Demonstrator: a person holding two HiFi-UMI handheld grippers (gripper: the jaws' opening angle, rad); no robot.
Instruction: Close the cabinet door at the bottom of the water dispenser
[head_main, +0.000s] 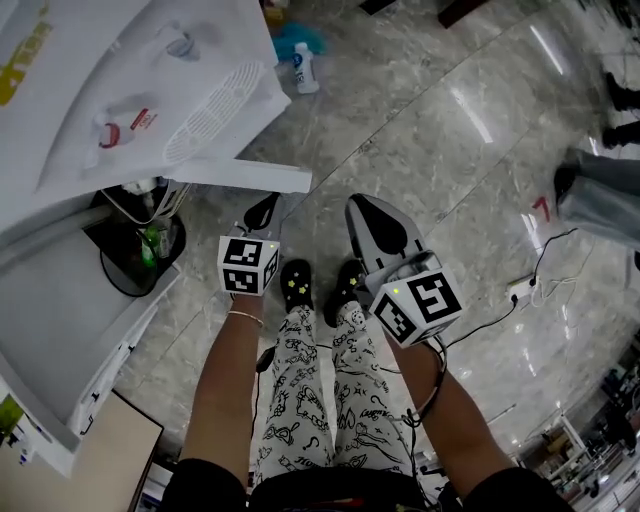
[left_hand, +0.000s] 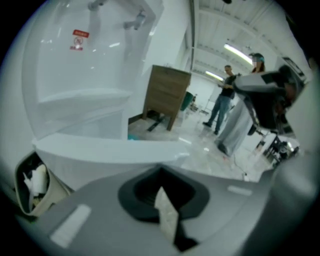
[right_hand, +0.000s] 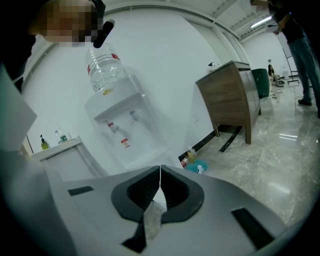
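The white water dispenser (head_main: 130, 90) stands at the upper left of the head view, seen from above. Its bottom cabinet door (head_main: 245, 176) stands open, swung out over the floor. Inside the cabinet are a black round base and a green bottle (head_main: 152, 240). My left gripper (head_main: 262, 211) is shut and empty, its tip just short of the door's edge. In the left gripper view the door (left_hand: 105, 149) is a white band right ahead of the left gripper (left_hand: 161, 171). My right gripper (head_main: 375, 224) is also shut and empty, further right; the right gripper view shows the right gripper (right_hand: 160, 168) facing the dispenser (right_hand: 127, 132).
A white bottle (head_main: 303, 68) and a blue cloth lie on the floor behind the dispenser. A power strip (head_main: 520, 290) with cables lies at the right. A white counter (head_main: 60, 330) is at the lower left. A wooden cabinet (left_hand: 165, 95) and standing people (left_hand: 222, 100) are further off.
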